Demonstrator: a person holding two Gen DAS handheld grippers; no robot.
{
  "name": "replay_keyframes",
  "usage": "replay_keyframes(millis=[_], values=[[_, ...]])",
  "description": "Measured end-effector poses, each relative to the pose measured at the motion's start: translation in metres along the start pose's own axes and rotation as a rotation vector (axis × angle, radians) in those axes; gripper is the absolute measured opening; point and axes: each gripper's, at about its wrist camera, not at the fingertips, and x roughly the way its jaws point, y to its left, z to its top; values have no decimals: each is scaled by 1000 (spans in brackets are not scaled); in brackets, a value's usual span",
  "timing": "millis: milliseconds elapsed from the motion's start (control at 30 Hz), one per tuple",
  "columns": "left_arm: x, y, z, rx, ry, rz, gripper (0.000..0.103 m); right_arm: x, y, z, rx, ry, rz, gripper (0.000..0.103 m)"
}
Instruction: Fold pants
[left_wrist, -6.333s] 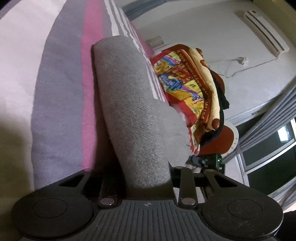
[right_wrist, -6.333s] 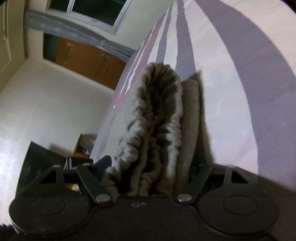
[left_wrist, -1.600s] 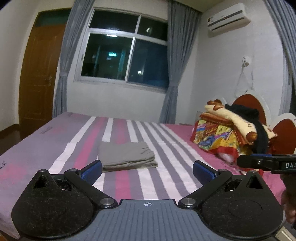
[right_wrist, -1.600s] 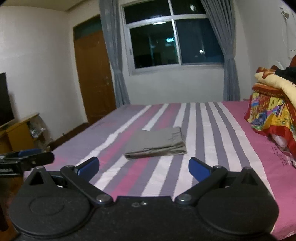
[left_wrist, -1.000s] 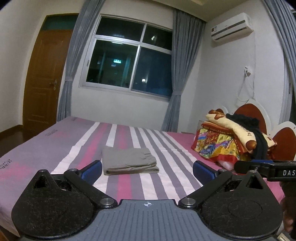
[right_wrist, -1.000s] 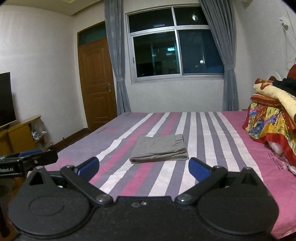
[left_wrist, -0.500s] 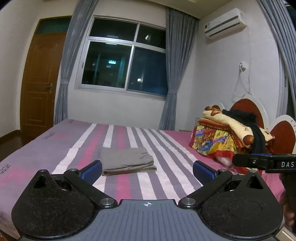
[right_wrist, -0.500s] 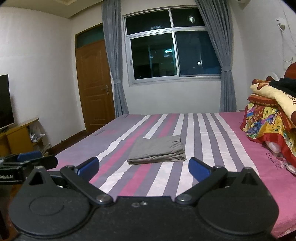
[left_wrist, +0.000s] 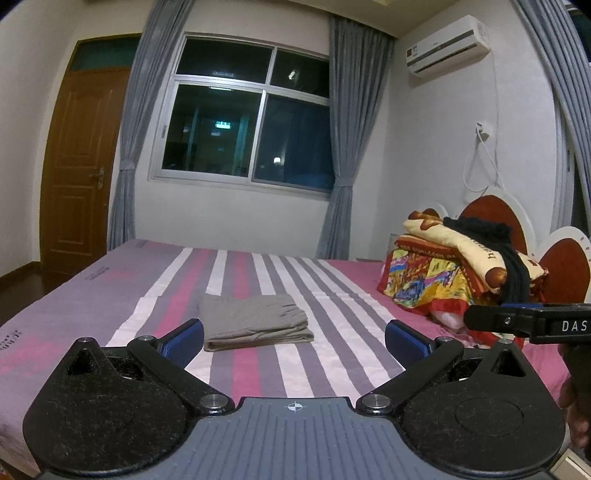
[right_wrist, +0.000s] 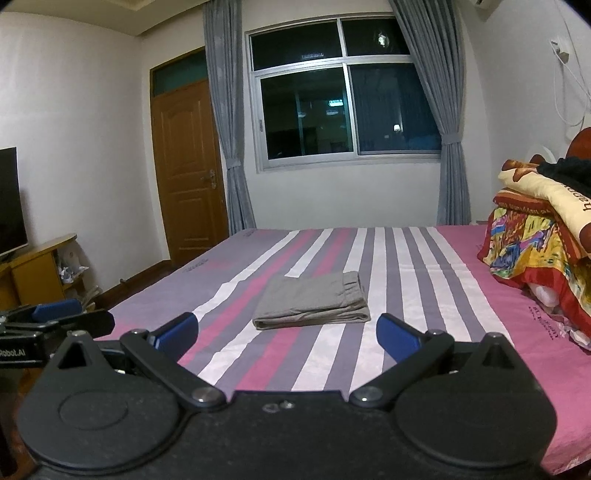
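Observation:
The grey pants (left_wrist: 255, 321) lie folded in a flat rectangle on the striped bed (left_wrist: 325, 306); they also show in the right wrist view (right_wrist: 314, 301). My left gripper (left_wrist: 295, 339) is open and empty, held back from the bed's near edge, well short of the pants. My right gripper (right_wrist: 286, 332) is open and empty too, also held back from the pants. The right gripper's side shows at the right of the left wrist view (left_wrist: 532, 321), and the left gripper's side shows at the left of the right wrist view (right_wrist: 55, 317).
A pile of colourful blankets (left_wrist: 443, 273) with a black garment on top sits at the bed's right by the red headboard (left_wrist: 491, 218). A wooden door (right_wrist: 188, 173), a window with grey curtains (right_wrist: 347, 99) and a TV stand (right_wrist: 33, 266) line the room.
Since 6.3 s ago both grippers have let go of the pants and pulled back from the bed. Over the last second the views have shifted only slightly.

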Motion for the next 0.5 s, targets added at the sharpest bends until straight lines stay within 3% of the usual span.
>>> replay_keyframes(millis=[500], values=[[0, 3, -1, 9, -2, -2, 103, -1, -1, 0, -2, 0, 1, 103]])
